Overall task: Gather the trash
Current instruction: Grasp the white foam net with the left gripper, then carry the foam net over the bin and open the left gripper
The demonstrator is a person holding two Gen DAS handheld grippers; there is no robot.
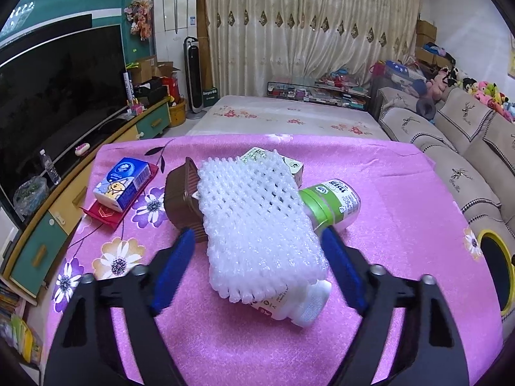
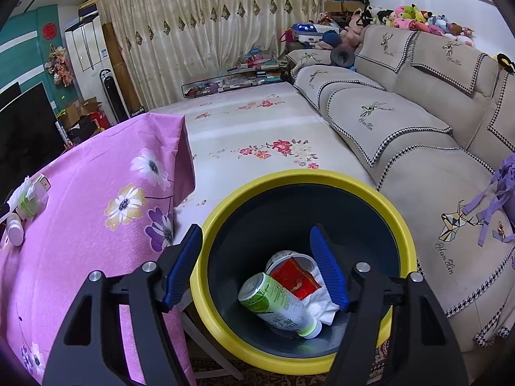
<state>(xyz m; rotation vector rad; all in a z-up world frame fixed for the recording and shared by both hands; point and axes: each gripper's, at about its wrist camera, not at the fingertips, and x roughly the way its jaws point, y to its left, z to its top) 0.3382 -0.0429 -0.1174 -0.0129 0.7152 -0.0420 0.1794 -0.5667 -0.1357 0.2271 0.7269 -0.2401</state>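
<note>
A white foam fruit net point(image 1: 257, 218) lies on the pink flowered tablecloth point(image 1: 402, 241), draped over a white bottle point(image 1: 302, 305). My left gripper point(image 1: 257, 234) straddles the net with blue pads either side; a gap shows at the left pad, so it is open. Around the net are a brown cup point(image 1: 180, 199), a green-capped bottle point(image 1: 334, 199) and a small carton point(image 1: 289, 164). My right gripper point(image 2: 254, 234) hangs open and empty over the yellow-rimmed bin point(image 2: 257, 180). Inside the bin lie a green-and-white bottle point(image 2: 276, 302), a cup point(image 2: 283, 257), a red wrapper point(image 2: 296, 276) and crumpled tissue point(image 2: 322, 302).
A blue tissue pack point(image 1: 124, 183) sits on a red packet point(image 1: 103, 215) at the table's left. The bin point(image 1: 505, 257) stands off the table's right edge, beside a beige sofa point(image 2: 418, 128). A TV point(image 1: 48, 96) on a low cabinet runs along the left.
</note>
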